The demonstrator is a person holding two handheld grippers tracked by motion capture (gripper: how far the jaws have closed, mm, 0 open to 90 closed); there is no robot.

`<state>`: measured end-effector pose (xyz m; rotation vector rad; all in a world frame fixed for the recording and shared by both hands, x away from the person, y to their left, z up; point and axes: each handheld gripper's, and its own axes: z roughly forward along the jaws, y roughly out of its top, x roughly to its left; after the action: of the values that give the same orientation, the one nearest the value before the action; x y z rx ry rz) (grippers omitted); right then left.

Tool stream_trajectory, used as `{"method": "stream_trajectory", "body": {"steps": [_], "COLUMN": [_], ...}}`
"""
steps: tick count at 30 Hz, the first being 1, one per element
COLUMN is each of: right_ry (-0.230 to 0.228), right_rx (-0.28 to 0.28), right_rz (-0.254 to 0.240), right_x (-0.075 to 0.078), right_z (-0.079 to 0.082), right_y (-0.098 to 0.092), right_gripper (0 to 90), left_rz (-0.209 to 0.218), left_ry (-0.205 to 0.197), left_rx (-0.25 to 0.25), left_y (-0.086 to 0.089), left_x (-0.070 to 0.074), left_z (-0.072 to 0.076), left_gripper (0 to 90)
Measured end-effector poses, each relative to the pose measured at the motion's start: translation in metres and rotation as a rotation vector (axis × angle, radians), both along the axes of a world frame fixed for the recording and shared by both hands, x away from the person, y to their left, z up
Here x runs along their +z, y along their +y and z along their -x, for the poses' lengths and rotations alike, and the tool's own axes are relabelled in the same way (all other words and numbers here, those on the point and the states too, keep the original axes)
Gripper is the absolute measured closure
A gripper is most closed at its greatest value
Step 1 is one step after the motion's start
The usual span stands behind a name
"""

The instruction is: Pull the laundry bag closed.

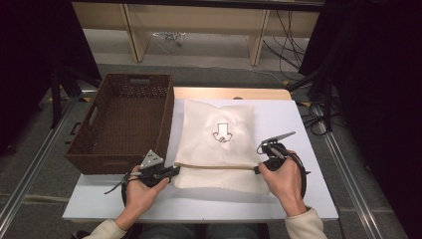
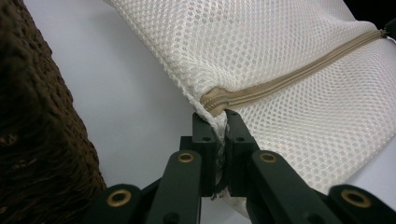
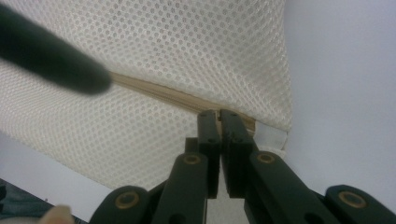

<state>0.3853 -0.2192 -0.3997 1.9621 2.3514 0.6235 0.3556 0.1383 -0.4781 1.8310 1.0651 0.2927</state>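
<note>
Bench [image 1: 303,194]: one, white, carrying everything.
Basket [image 1: 122,122]: one, brown wicker, sitting at nine o'clock, touching the bag's edge.
Mesh bag [image 1: 219,134]: one, lying at centre, zipper line [image 2: 299,77] running along six o'clock.
Left gripper [image 2: 217,126]: jaws pinching the zipper's left end, likely anchoring it.
Right gripper [image 3: 218,116]: jaws pressed together at the zipper's right end, probably keeping it taut.

A blurred dark bar [image 3: 51,56] hides part of the mesh bag [image 3: 187,51].
</note>
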Motion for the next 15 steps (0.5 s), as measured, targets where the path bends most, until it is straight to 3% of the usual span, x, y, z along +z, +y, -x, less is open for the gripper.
{"method": "stream_trajectory", "body": {"steps": [4,6,9,12,15], "right_ry": [-0.005,-0.018,-0.001,-0.041,0.015], "right_rx": [0.004,0.033,0.001,0.054,-0.009], "right_rz": [0.000,0.015,0.007,0.018,0.018], "right_x": [0.000,-0.002,-0.003,-0.008,-0.007], "right_z": [-0.001,-0.002,-0.002,-0.004,-0.003], "right_y": [-0.005,-0.009,-0.008,-0.012,-0.011], "right_gripper": [88.6,88.6,88.6,88.6,88.6], "left_rz": [-0.002,-0.004,-0.005,-0.013,-0.013], "left_ry": [0.001,-0.001,-0.001,0.000,0.001], "left_rx": [0.001,0.001,-0.002,0.002,0.000], "left_y": [0.000,0.000,0.000,0.000,0.000], "left_x": [0.000,0.000,0.000,0.000,0.000], "left_z": [0.000,0.000,0.000,0.001,0.001], "left_gripper": [85.0,85.1,85.1,85.1,85.0]}}
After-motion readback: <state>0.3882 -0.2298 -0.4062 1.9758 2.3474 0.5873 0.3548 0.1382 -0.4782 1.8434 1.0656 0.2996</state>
